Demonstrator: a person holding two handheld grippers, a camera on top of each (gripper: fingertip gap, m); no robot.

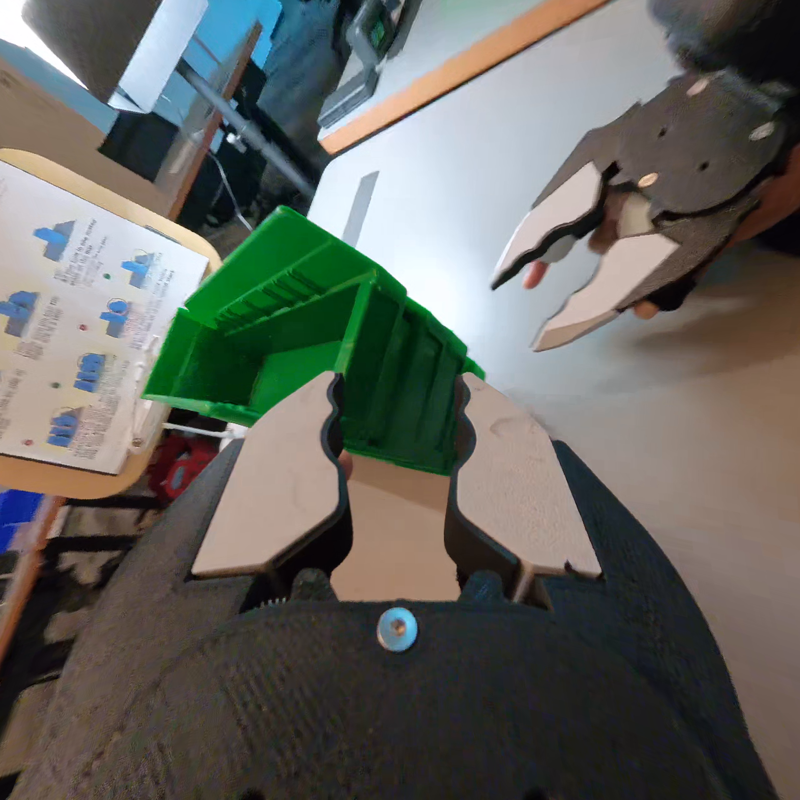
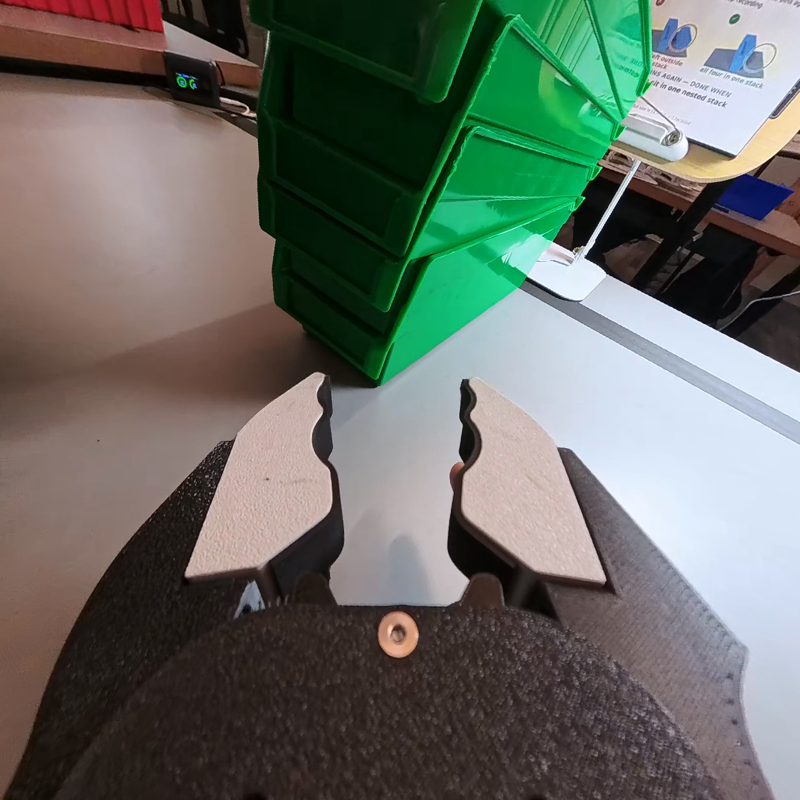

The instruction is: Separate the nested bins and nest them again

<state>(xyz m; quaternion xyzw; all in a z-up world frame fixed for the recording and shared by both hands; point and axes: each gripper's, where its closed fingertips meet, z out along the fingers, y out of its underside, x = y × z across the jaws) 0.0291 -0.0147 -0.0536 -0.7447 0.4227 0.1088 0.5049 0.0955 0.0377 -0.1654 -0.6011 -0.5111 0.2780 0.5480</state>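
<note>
Looking along the left claw (image 1: 396, 385), we see its jaws set apart with the green bin stack (image 1: 311, 342) between and beyond the fingertips; the right fingertip lies against the stack's ribbed side wall, while contact on the other side cannot be confirmed, so we cannot tell whether the stack is gripped. In this view the stack appears tilted, with its open top facing the camera.

From the right wrist view, the bin stack (image 2: 415, 182) stands on the grey worktop (image 2: 606, 433), several bins nested one inside another with their front lips stepped upward. The right claw (image 2: 396, 381) is just in front of the stack's lowest corner, jaws wide apart and holding nothing, with bare worktop visible between the fingers. The left wrist view shows the same right claw (image 1: 558, 303) to the right of the stack and well apart from it, jaws spread, with a person's hand behind it.

Behind the stack, a printed instruction sheet (image 2: 727, 73) rests on a light wooden board on a white stand (image 2: 571, 272). To the left of the stack, at the worktop's far edge, sits a small black device with a lit screen (image 2: 190, 82).
</note>
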